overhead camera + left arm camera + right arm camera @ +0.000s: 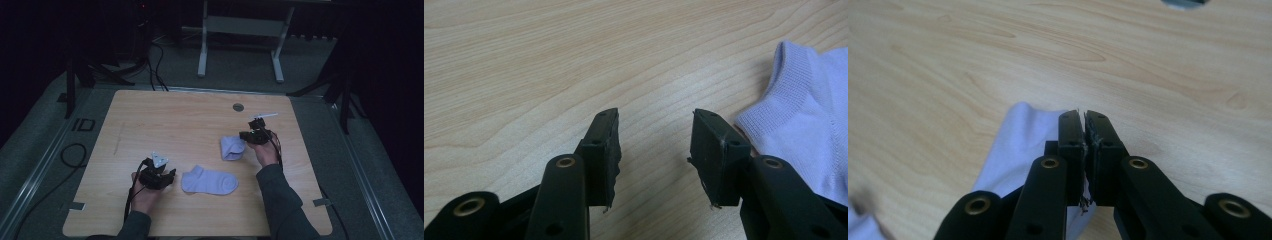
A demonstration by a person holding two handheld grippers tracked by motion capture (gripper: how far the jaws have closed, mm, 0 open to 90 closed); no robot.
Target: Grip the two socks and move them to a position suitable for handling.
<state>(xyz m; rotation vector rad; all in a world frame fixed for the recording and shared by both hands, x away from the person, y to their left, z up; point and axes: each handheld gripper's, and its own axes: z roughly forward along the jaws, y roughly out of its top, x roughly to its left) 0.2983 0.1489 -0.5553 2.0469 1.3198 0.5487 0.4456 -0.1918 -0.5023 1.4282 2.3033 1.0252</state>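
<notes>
Two lavender ankle socks lie on the wooden table [165,120]. The near sock [209,181] is spread flat, cuff to the left. My left gripper [170,176] rests just left of that cuff, apart from it. In the left gripper view my left gripper [656,125] stands open over bare wood, with the cuff of the near sock [804,115] beside the right jaw. The far sock [232,147] is bunched up. My right gripper [246,136] is at its upper right corner. In the right gripper view my right gripper [1083,116] is shut on the far sock's [1018,145] edge.
A grey round grommet [238,107] sits in the tabletop near the far edge, also seen as the grommet [1183,3]. Beyond the table stand white frame legs [202,50]. Cables [72,155] lie on the grey floor at the left.
</notes>
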